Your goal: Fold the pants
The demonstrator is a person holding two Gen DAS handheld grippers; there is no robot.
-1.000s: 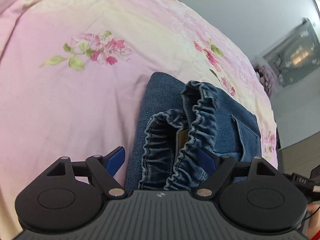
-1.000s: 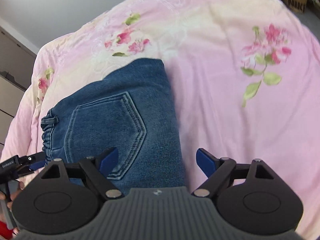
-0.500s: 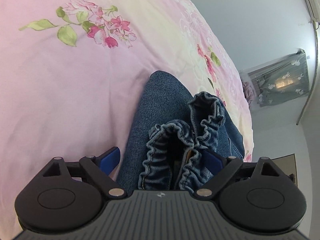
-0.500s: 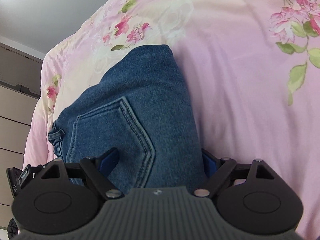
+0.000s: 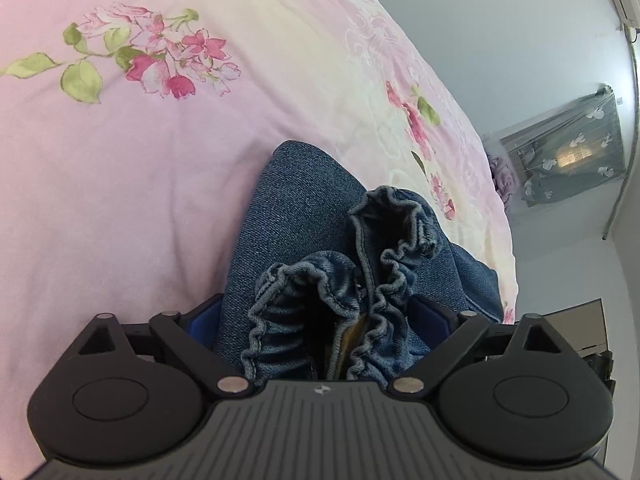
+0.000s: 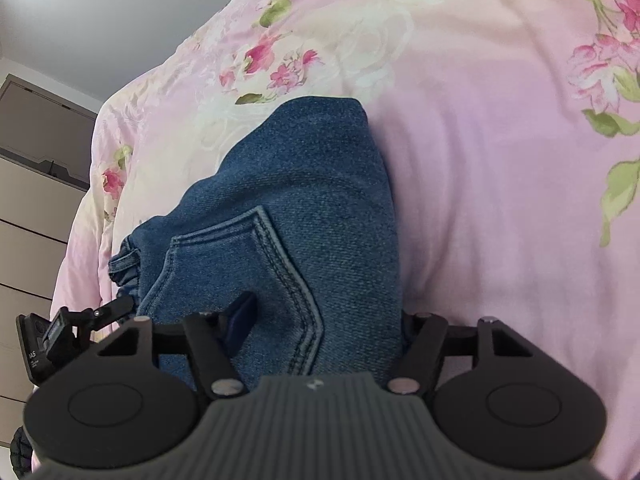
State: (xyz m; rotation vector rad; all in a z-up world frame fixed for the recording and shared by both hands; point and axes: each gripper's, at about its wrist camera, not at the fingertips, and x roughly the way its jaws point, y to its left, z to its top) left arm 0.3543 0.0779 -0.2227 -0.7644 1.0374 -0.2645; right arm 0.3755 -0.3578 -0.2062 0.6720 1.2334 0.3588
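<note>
While your right tongs (image 6: 324, 320) are closing, the folded pants (image 6: 296, 208) sit between the blue pads, the left pad (image 6: 240, 322) pressing the denim beside the back pocket (image 6: 240, 276) (the right pad is hidden behind the fabric). Your left tongs (image 5: 318, 316) straddle the gathered elastic waistband (image 5: 344, 292), both pads against the denim, pinching it. Only the left view shows that ruffled waistband; only the right view shows the pocket. Around the pants lies the pink floral bedspread (image 5: 120, 184).
</note>
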